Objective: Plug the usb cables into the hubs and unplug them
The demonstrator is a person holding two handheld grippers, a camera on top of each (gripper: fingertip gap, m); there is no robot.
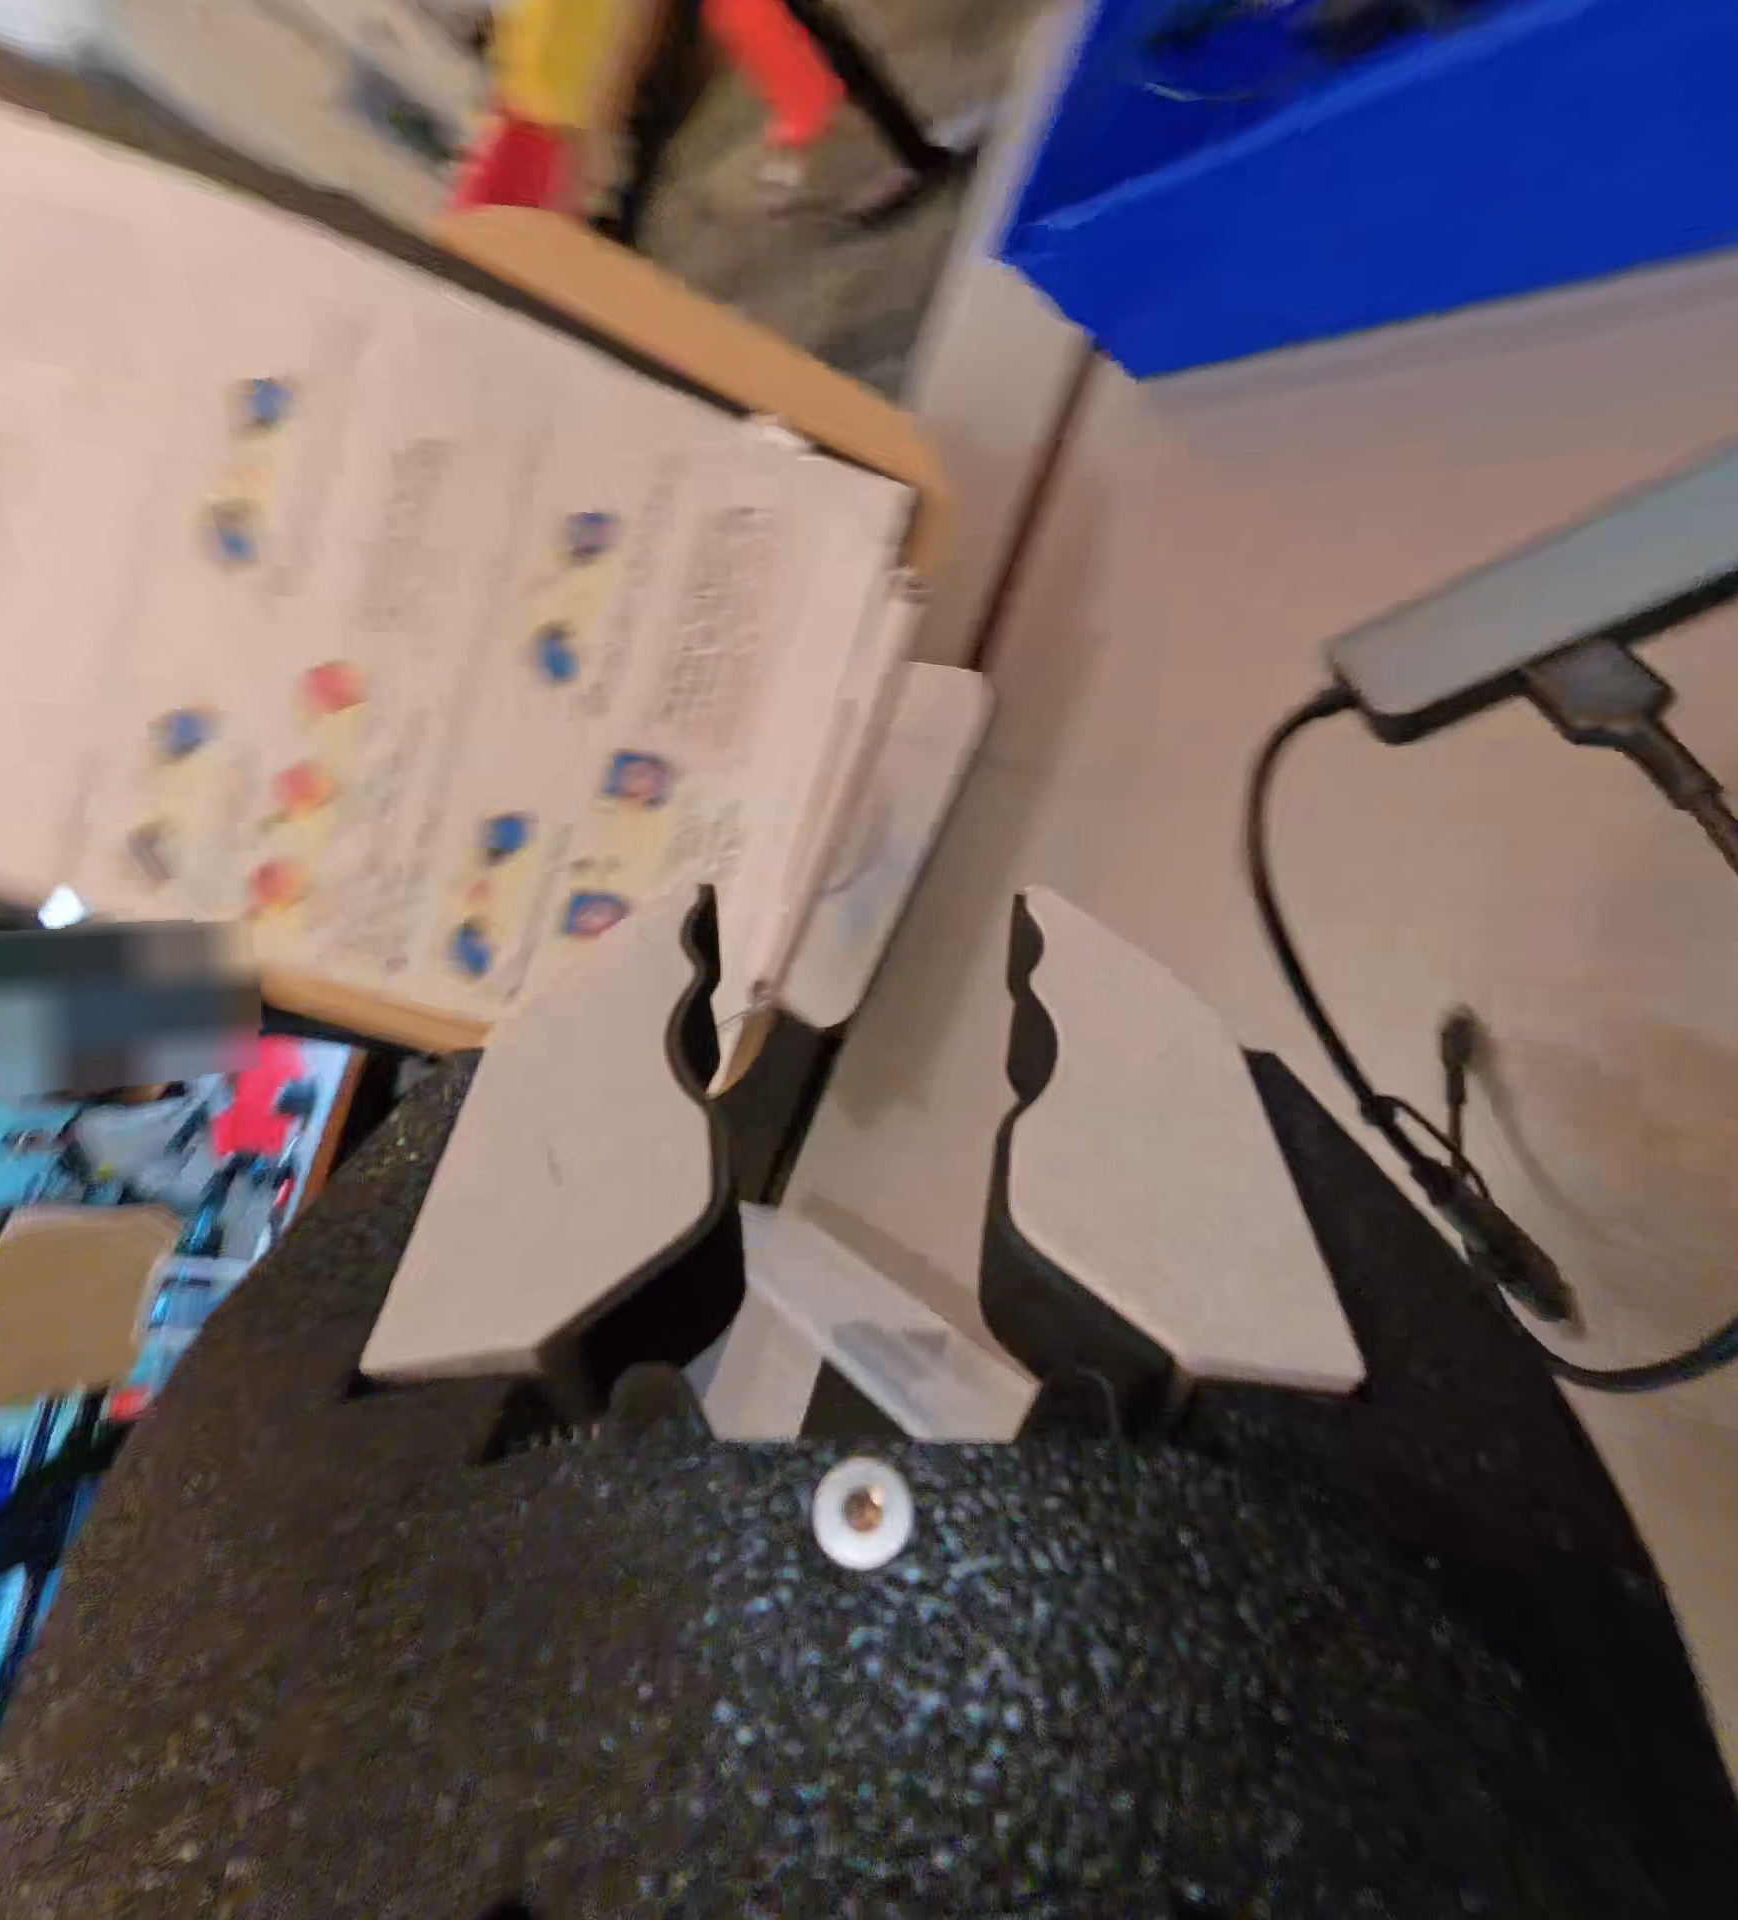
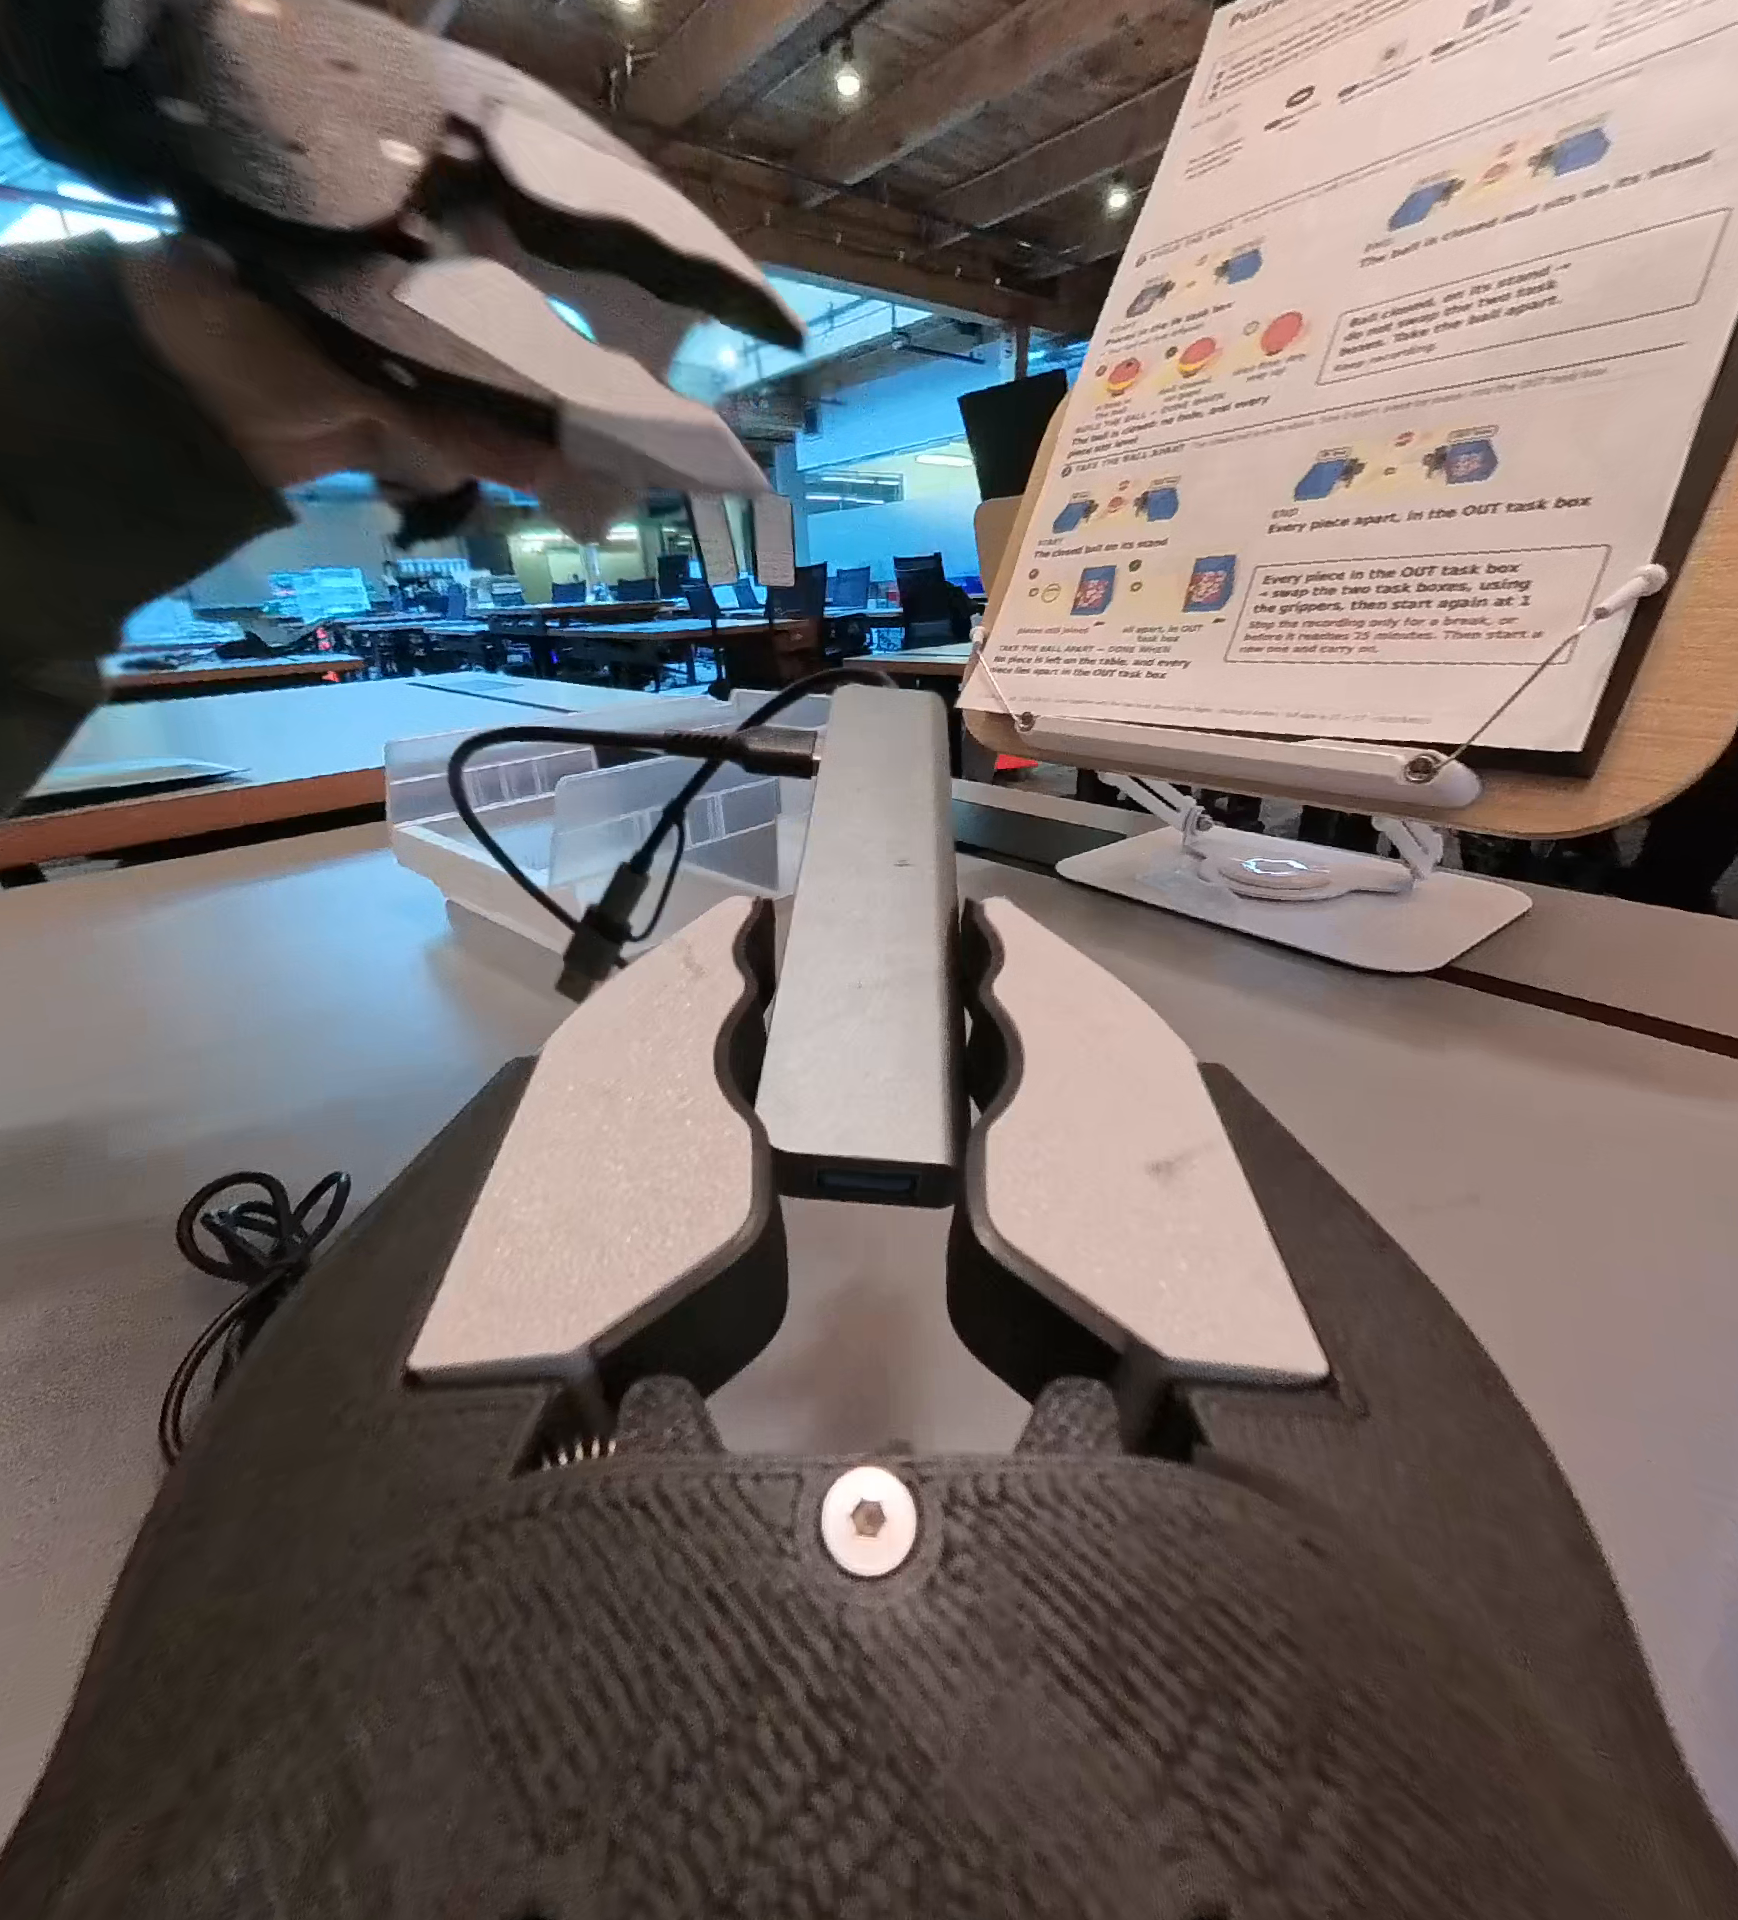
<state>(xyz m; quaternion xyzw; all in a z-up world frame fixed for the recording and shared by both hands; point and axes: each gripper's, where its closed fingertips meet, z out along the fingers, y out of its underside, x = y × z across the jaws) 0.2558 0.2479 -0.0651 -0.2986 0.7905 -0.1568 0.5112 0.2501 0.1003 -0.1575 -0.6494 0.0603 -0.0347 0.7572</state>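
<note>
The right hand-held gripper [image 2: 870,1023] clamps the grey hub [image 2: 870,935] (cable [image 2: 532,743] attached); the left hand-held gripper [image 1: 860,997] gapes empty.

Hub [image 2: 870,935] sitting between the right gripper's [image 2: 870,1023] 2 fingers, above the worktop [image 2: 1467,1195]; cable [image 2: 574,821] hanging at its left; document stand [image 2: 1291,894] standing behind, right; clear tray [image 2: 491,831] lying behind, left.

Printed sheet [image 2: 1364,416] on wooden stand [image 2: 1696,748] (blue bin [image 1: 1416,187] nearby).
</note>
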